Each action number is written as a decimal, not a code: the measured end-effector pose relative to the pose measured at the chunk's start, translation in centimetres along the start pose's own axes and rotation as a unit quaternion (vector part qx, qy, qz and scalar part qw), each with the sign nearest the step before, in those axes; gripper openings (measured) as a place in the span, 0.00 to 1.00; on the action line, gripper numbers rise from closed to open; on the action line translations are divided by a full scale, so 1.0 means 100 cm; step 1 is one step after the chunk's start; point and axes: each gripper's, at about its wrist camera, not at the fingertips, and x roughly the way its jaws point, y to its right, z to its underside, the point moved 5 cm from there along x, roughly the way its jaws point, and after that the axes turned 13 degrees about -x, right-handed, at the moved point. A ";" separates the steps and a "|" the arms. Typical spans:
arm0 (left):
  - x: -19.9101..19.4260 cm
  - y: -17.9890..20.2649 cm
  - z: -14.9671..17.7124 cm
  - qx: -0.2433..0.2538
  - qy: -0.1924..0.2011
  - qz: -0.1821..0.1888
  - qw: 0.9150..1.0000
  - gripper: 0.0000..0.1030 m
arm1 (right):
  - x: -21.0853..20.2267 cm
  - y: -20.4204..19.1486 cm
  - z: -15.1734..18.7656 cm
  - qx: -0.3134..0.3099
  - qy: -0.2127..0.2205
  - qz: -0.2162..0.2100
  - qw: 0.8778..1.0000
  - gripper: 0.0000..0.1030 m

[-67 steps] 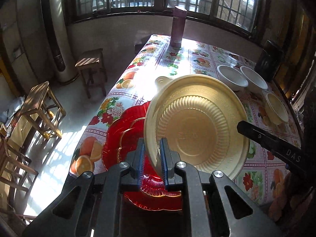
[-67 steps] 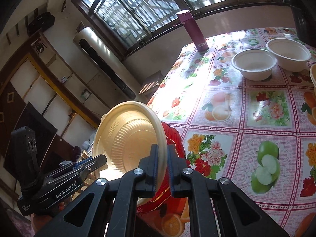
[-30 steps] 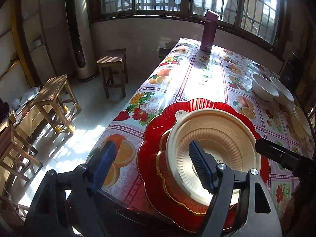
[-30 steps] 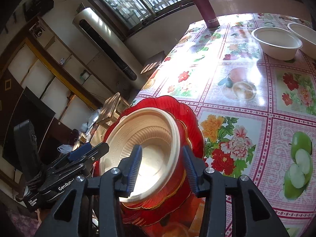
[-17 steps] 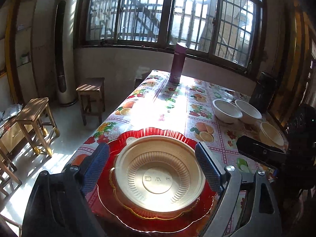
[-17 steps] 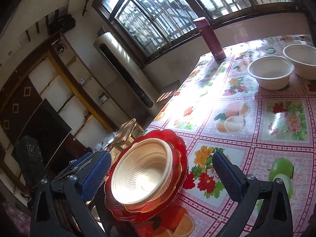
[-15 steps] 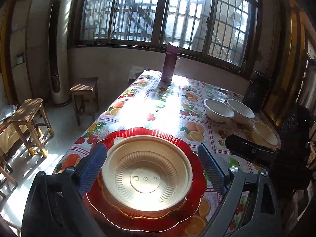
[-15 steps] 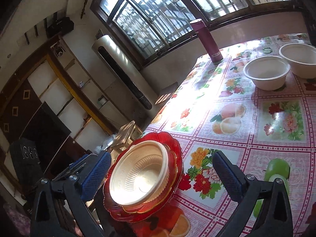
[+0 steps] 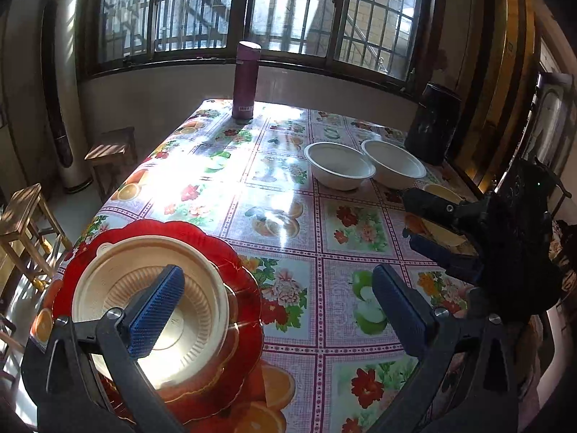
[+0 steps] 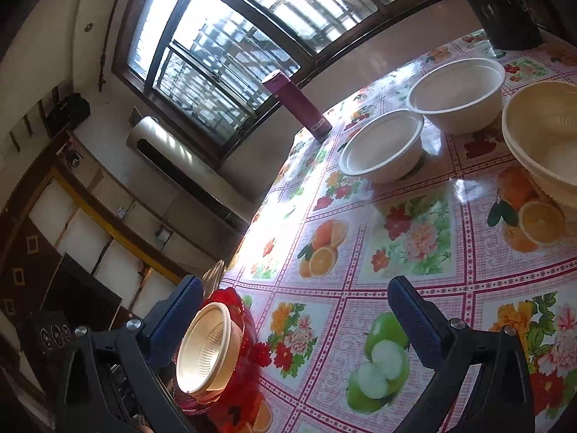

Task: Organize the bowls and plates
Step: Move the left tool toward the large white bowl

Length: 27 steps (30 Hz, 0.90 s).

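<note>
Both grippers had released cream plate (image 9: 151, 310), backed off. Left gripper (image 9: 277, 306) and right gripper (image 10: 295, 321) jaws spread wide, empty. Plate lay on red plates (image 9: 249, 288), table (image 9: 324, 216) near corner; white bowls (image 9: 339, 169) far side.

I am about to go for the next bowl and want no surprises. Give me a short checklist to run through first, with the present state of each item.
1. Left gripper empty: ok; its jaws have just been opening and nothing is between them.
2. Right gripper empty: ok; it too has just been opening, nothing held.
3. Cream plate seated on the red plate: ok, it lies flat inside it.
4. Two white bowls upright near the far edge: ok, side by side; touching or apart, cannot tell.
5. Cream bowl free to grasp: ok in the right wrist view; partly hidden in the left.
6. Purple flask out of the way: ok, at the table's far end.
</note>
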 end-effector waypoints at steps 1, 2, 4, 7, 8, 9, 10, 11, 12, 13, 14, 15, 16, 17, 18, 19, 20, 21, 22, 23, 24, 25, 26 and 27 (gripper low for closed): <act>0.005 0.006 -0.001 0.001 -0.005 0.000 1.000 1.00 | -0.003 0.010 -0.003 0.015 0.004 -0.001 1.000 0.99; 0.010 0.011 -0.003 0.002 -0.009 -0.001 1.000 1.00 | -0.005 0.019 -0.007 0.025 0.008 -0.001 1.000 0.99; 0.017 0.022 -0.007 0.003 -0.014 0.000 1.000 1.00 | -0.007 0.033 -0.013 0.035 0.007 -0.007 0.999 0.99; 0.025 0.032 -0.022 -0.007 -0.015 0.004 1.000 1.00 | -0.007 0.050 -0.022 0.055 0.008 -0.028 0.998 0.99; 0.027 0.035 -0.029 -0.010 -0.015 0.003 1.000 1.00 | -0.006 0.053 -0.027 0.062 0.010 -0.041 0.997 0.99; 0.029 0.037 -0.037 -0.014 -0.014 0.001 1.000 1.00 | -0.005 0.054 -0.032 0.069 0.011 -0.056 0.996 0.99; 0.030 0.039 -0.046 -0.020 -0.011 0.001 1.000 1.00 | -0.003 0.055 -0.040 0.074 0.011 -0.066 0.995 0.99; 0.030 0.041 -0.055 -0.027 -0.005 0.002 1.000 1.00 | -0.003 0.053 -0.049 0.078 0.016 -0.072 0.994 0.99; 0.030 0.043 -0.065 -0.033 0.002 0.001 0.999 1.00 | -0.003 0.051 -0.059 0.079 0.026 -0.079 0.993 0.99; 0.029 0.044 -0.076 -0.038 0.008 -0.004 0.999 1.00 | -0.003 0.047 -0.072 0.075 0.039 -0.087 0.993 0.99; 0.028 0.045 -0.086 -0.043 0.016 -0.007 0.999 1.00 | -0.004 0.042 -0.084 0.069 0.051 -0.093 0.992 0.99; 0.026 0.046 -0.097 -0.046 0.027 -0.010 0.999 1.00 | -0.004 0.037 -0.096 0.064 0.066 -0.103 0.990 0.99; 0.025 0.047 -0.107 -0.049 0.041 -0.015 0.998 1.00 | -0.005 0.033 -0.107 0.063 0.082 -0.118 0.988 0.99; 0.026 0.046 -0.116 -0.052 0.051 -0.025 0.997 1.00 | -0.005 0.031 -0.117 0.066 0.097 -0.130 0.984 0.99; 0.029 0.045 -0.123 -0.057 0.053 -0.034 0.996 1.00 | -0.004 0.030 -0.125 0.070 0.115 -0.137 0.981 0.99; 0.037 0.043 -0.130 -0.065 0.046 -0.035 0.996 1.00 | -0.001 0.031 -0.132 0.071 0.129 -0.135 0.980 0.99; 0.045 0.042 -0.133 -0.072 0.032 -0.031 0.996 1.00 | 0.005 0.033 -0.136 0.071 0.130 -0.122 0.981 0.99; 0.058 0.039 -0.135 -0.079 0.012 -0.031 0.996 1.00 | 0.014 0.038 -0.136 0.071 0.118 -0.104 0.985 0.99; 0.071 0.037 -0.136 -0.082 -0.013 -0.037 0.996 1.00 | 0.025 0.043 -0.135 0.076 0.098 -0.091 0.988 0.99; 0.087 0.034 -0.136 -0.086 -0.041 -0.041 0.995 1.00 | 0.035 0.051 -0.131 0.088 0.082 -0.095 0.988 0.99; 0.099 0.031 -0.136 -0.093 -0.066 -0.041 0.993 1.00 | 0.045 0.059 -0.127 0.103 0.072 -0.100 0.987 0.99; 0.111 0.028 -0.136 -0.103 -0.087 -0.042 0.990 1.00 | 0.053 0.067 -0.122 0.118 0.065 -0.099 0.986 0.99; 0.122 0.025 -0.137 -0.112 -0.103 -0.046 0.987 1.00 | 0.060 0.076 -0.117 0.132 0.060 -0.099 0.985 0.99; 0.132 0.025 -0.137 -0.117 -0.119 -0.044 0.985 1.00 | 0.066 0.083 -0.115 0.143 0.054 -0.101 0.983 0.99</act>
